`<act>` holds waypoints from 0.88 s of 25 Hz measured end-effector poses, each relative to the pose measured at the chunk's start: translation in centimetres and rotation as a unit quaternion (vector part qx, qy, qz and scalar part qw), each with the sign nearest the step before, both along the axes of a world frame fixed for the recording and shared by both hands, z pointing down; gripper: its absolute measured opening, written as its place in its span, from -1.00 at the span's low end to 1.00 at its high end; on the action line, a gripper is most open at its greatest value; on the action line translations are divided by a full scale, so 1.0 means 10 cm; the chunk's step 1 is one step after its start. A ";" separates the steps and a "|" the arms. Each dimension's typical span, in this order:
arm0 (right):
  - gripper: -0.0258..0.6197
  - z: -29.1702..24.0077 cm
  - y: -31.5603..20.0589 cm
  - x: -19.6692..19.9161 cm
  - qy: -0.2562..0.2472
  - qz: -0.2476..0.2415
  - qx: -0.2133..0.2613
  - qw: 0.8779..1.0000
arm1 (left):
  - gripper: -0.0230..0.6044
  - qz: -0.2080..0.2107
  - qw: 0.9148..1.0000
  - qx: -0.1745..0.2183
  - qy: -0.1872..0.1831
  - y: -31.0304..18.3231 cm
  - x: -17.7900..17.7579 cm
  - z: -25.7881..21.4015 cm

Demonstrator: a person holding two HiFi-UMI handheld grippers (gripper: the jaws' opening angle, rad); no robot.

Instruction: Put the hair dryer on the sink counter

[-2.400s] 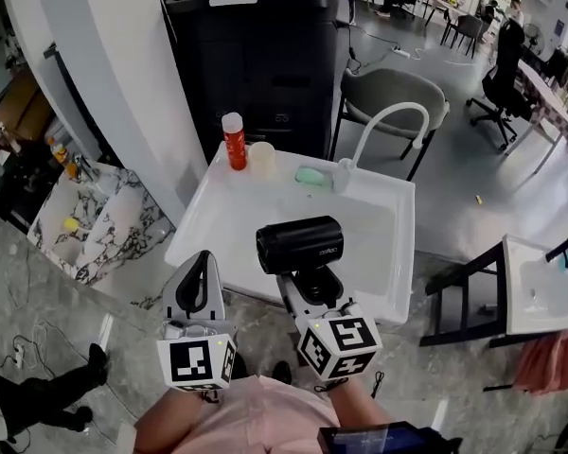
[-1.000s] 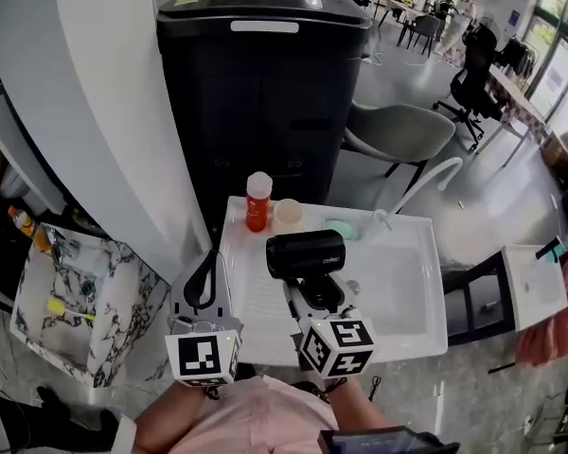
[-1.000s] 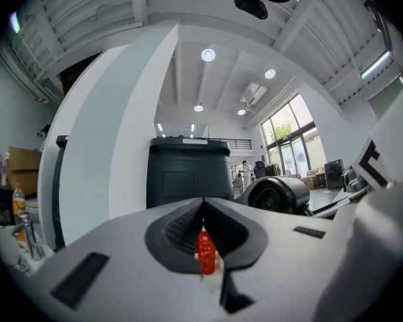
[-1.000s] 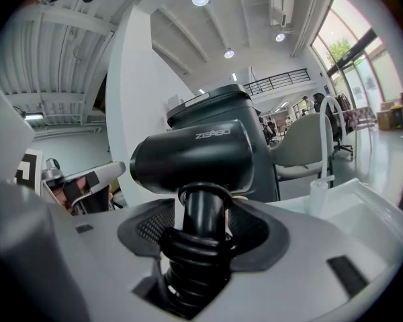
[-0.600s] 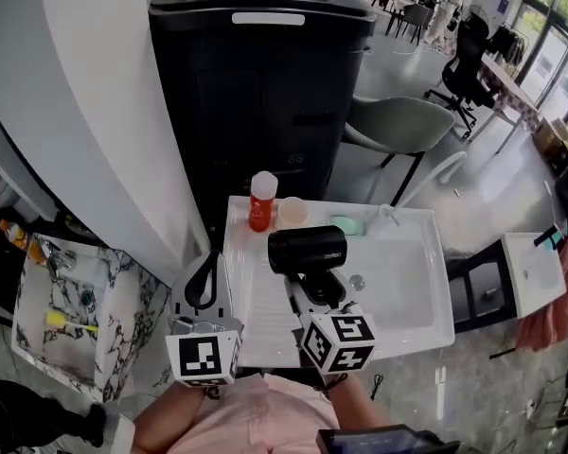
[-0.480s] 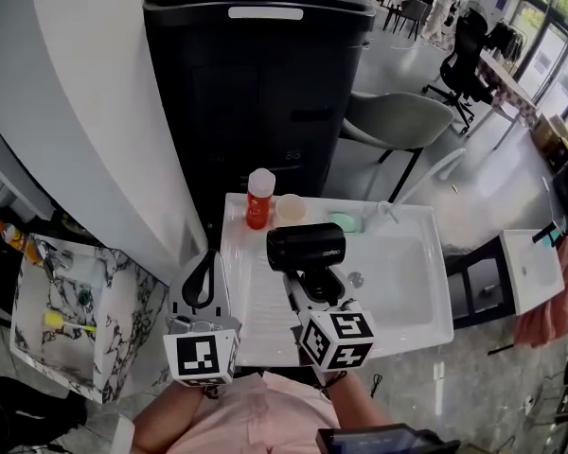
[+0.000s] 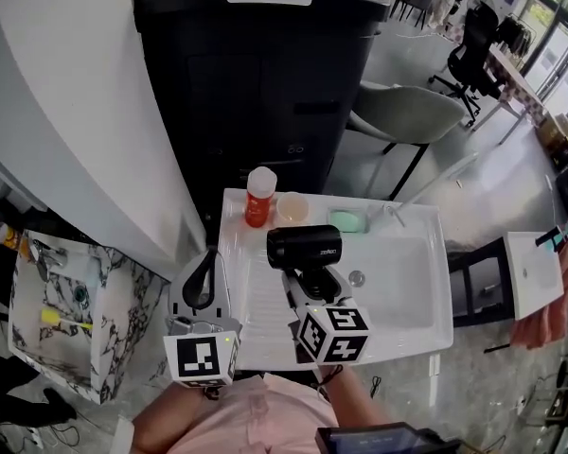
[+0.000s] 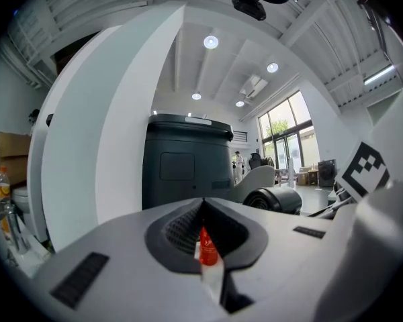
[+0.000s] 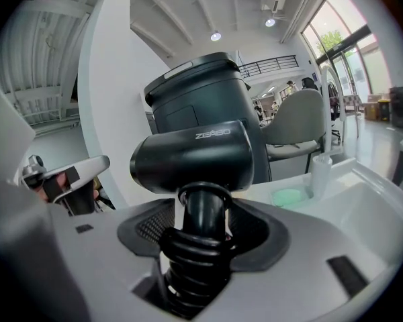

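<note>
Nearest the person, at the bottom of the head view, two marker cubes sit on the hand-held tools, one on the left gripper (image 7: 206, 256) and one on the right gripper (image 7: 314, 284). Seen along its own jaws, the left gripper (image 8: 203, 208) has its fingers together with nothing clamped, and only a thin slit remains between them. Through that slit shows the orange bottle (image 8: 206, 247) beyond. The right gripper (image 9: 205, 228) is clamped on the handle of the hair dryer (image 9: 191, 156), with the coiled black cord bunched between the pads just below the barrel. The dryer stands handle-down, and its black barrel lies crosswise above the jaws. From overhead the hair dryer (image 7: 305, 247) is held over the left part of the white sink counter (image 7: 257, 312), beside the basin (image 7: 402, 287), and rests on nothing. Along the counter's back edge stand the orange bottle (image 7: 259, 197), a pale cup (image 7: 292, 206) just beside it, and a green soap dish (image 7: 345, 220) nearer the faucet. The same dish (image 9: 287, 197) and the faucet's white base (image 9: 320, 172) show to the right of the dryer in the right gripper view. Behind the counter rises a tall black cabinet (image 7: 256, 74), and a grey chair (image 7: 407, 116) stands to its right.
</note>
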State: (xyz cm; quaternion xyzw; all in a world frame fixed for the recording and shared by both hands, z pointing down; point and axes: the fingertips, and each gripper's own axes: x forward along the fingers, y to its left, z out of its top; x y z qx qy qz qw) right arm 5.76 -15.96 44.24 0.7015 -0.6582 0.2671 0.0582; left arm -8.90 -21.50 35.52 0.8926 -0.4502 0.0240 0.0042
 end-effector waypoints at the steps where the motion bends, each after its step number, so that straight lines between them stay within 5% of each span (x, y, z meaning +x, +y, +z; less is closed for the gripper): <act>1: -0.13 0.04 -0.01 0.01 -0.002 0.001 -0.005 1.000 | -0.90 0.000 1.000 -0.002 -0.002 -0.02 0.01 0.02; 22: -0.13 1.26 -0.15 -0.04 -0.086 0.003 -0.148 0.985 | -0.90 -0.017 0.997 -0.063 -0.030 -0.18 0.10 0.55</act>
